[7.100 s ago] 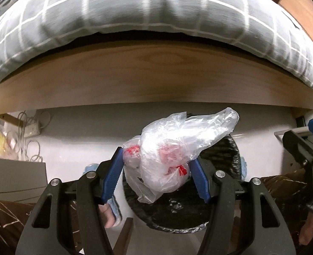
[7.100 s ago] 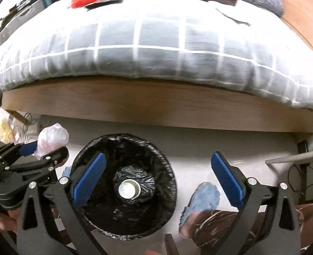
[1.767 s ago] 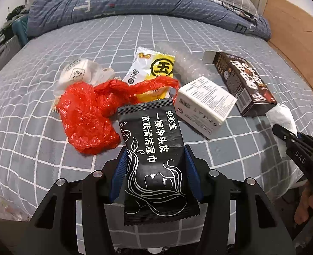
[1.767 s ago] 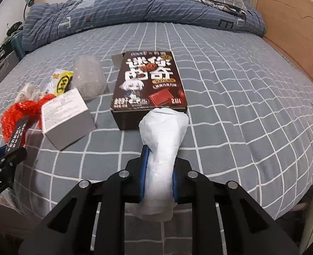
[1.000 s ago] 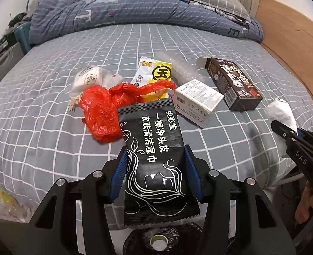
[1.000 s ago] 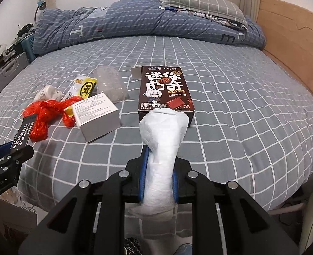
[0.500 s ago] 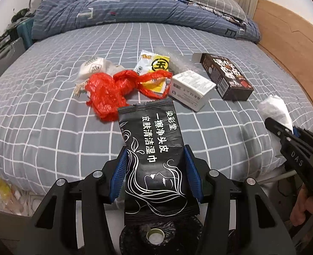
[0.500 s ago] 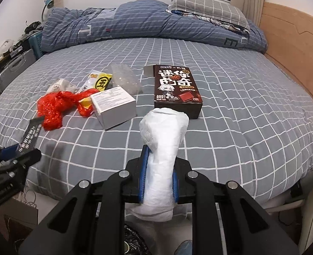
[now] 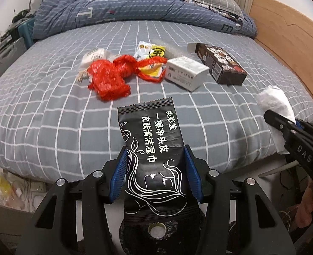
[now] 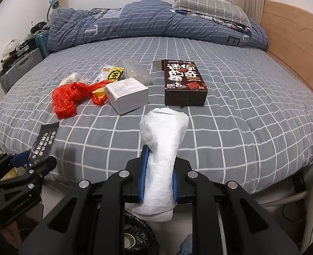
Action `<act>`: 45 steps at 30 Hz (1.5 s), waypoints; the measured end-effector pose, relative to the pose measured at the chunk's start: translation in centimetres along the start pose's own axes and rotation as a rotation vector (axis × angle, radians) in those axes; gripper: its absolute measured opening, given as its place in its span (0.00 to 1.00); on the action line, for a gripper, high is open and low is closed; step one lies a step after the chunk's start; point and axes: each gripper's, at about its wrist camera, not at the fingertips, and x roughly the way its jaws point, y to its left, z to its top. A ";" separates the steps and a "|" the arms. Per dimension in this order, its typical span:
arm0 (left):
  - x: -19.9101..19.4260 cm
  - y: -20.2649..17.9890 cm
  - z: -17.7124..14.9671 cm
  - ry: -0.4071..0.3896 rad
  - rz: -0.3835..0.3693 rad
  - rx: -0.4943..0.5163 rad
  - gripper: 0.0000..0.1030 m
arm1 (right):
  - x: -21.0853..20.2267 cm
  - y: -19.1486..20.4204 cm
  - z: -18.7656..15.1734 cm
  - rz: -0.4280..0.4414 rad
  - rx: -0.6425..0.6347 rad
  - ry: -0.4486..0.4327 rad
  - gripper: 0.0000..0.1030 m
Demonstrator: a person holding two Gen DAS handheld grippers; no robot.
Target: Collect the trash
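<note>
My left gripper (image 9: 155, 170) is shut on a black wet-wipe packet (image 9: 154, 155) with white lettering, held over the black-lined trash bin (image 9: 156, 235) on the floor in front of the bed. My right gripper (image 10: 158, 176) is shut on a crumpled white tissue wad (image 10: 162, 148), above the bin's edge (image 10: 139, 240). On the grey checked bed lie a red plastic bag (image 9: 111, 76), a yellow snack wrapper (image 9: 154, 53), a white box (image 9: 186, 75) and a dark brown box (image 9: 220, 65). The right gripper with the tissue (image 9: 275, 106) shows at the right of the left wrist view.
A clear plastic wrapper (image 10: 137, 72) and a white crumpled wrapper (image 9: 94, 57) lie on the bed. A rolled blue duvet (image 10: 156, 21) and a pillow (image 10: 209, 2) are at the far side, a wooden headboard (image 10: 294, 42) on the right, cases (image 10: 18, 68) on the left.
Both grippers have pulled back and risen away from the bed, each keeping its trash. The bin now shows under both grippers, and the items on the bed look smaller and farther.
</note>
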 end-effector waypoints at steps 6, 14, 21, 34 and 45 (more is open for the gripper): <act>-0.1 0.1 -1.7 0.010 -0.003 -0.014 0.49 | -0.5 0.9 -1.5 0.032 -0.013 0.020 0.18; -0.9 0.3 -3.0 0.012 -0.004 -0.023 0.49 | -1.7 2.2 -3.6 0.080 -0.028 0.032 0.18; -1.8 1.0 -4.4 0.020 -0.003 -0.037 0.49 | -2.4 2.6 -5.2 0.080 -0.035 0.052 0.18; -3.3 1.8 -8.0 0.056 -0.006 -0.065 0.49 | -3.1 3.6 -8.6 0.072 -0.063 0.100 0.18; -3.4 1.4 -11.4 0.120 0.004 -0.051 0.49 | -3.9 4.1 -11.8 0.069 -0.040 0.158 0.18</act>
